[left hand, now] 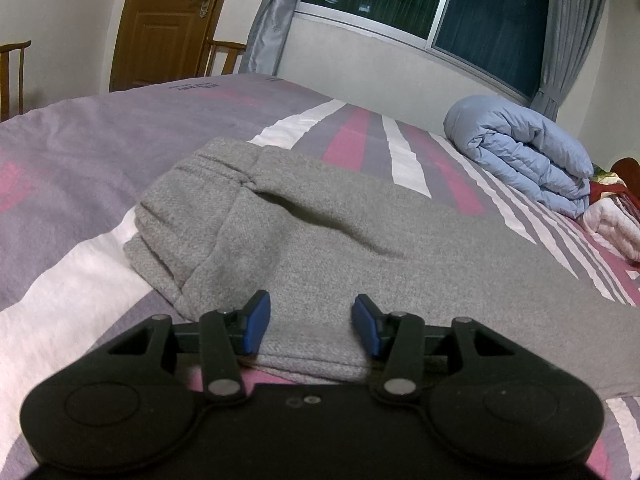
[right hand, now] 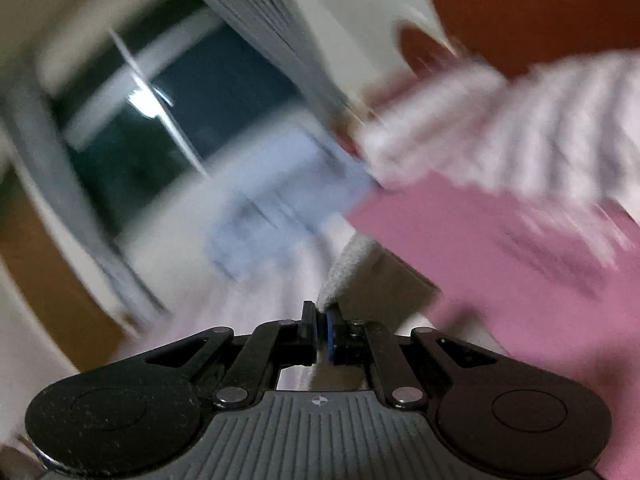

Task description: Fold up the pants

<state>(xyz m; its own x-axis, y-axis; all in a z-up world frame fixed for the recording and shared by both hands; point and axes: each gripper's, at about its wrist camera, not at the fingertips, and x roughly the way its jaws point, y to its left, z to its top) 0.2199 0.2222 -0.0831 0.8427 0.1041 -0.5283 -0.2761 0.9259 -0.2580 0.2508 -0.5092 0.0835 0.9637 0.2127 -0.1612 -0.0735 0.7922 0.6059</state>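
Grey pants point(left hand: 320, 232) lie across the striped bed point(left hand: 80, 160), with the waistband bunched at the left in the left wrist view. My left gripper point(left hand: 311, 322) hovers low over the near edge of the pants. Its blue pads point(left hand: 256, 320) stand apart, and the cloth lies flat between them without being pinched. In the right wrist view my right gripper point(right hand: 321, 322) is shut on a grey tip of the pants point(right hand: 348, 268), which sticks up from between the pads. Everything behind it in that view is smeared by motion.
A rolled light-blue quilt point(left hand: 528, 160) and a white-and-pink blanket point(left hand: 612, 224) sit at the bed's far right under the window point(left hand: 440, 4). A wooden door point(left hand: 168, 20) and two chairs point(left hand: 224, 56) stand beyond the bed's far left edge.
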